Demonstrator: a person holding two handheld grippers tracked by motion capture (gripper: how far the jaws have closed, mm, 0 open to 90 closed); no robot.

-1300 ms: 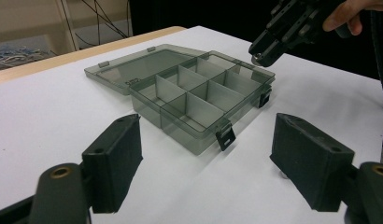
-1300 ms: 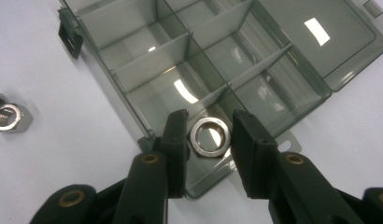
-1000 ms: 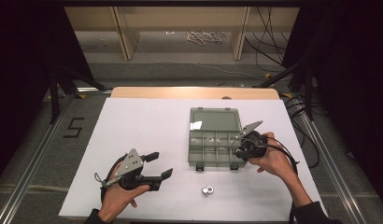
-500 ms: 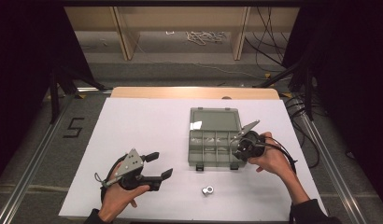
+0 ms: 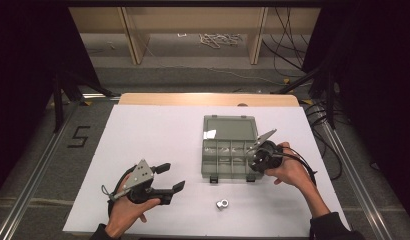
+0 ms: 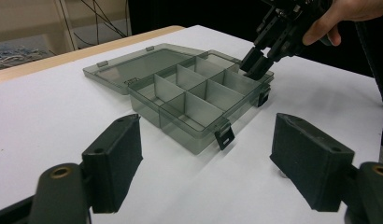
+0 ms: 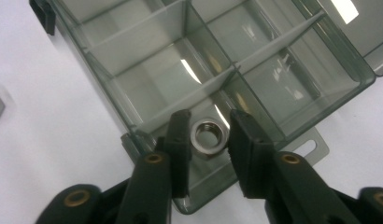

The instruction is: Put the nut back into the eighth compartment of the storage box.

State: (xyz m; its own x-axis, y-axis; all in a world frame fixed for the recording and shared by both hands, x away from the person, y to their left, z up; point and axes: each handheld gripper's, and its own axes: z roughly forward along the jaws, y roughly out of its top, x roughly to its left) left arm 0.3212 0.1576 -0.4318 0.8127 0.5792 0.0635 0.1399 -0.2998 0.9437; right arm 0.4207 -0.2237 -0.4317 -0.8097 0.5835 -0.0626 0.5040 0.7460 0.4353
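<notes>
Between the two black jaws of the right gripper (image 7: 206, 140), a silver hexagonal metal nut (image 7: 208, 136) sits in the front corner compartment of the smoky translucent plastic organiser box (image 5: 228, 162), at the end nearest the right hand (image 5: 293, 172). Jaws stand slightly apart, one on each side of the nut; whether the pads touch its flats or have a sliver of clearance cannot be told.

Change over the last second: the right gripper has shifted only slightly, from just past the box's right end to over this corner cell. The left gripper has not moved. Judged meaning: the nut is at its destination, and the step in hand is the release or the moment just after it.

Box: lid (image 5: 230, 128) open and laid flat behind, dividers making two rows of cells, two black latches (image 6: 224, 136) on the front wall. Other cells appear empty.

Second silver metal nut (image 5: 222, 203): loose on the white table surface (image 5: 153, 130), in front of the box, well apart from it, between the two hands. Likely next item.

Left gripper (image 5: 169, 180): held low over the table at the left, jaws wide apart, holding nothing, pointed toward the box.
</notes>
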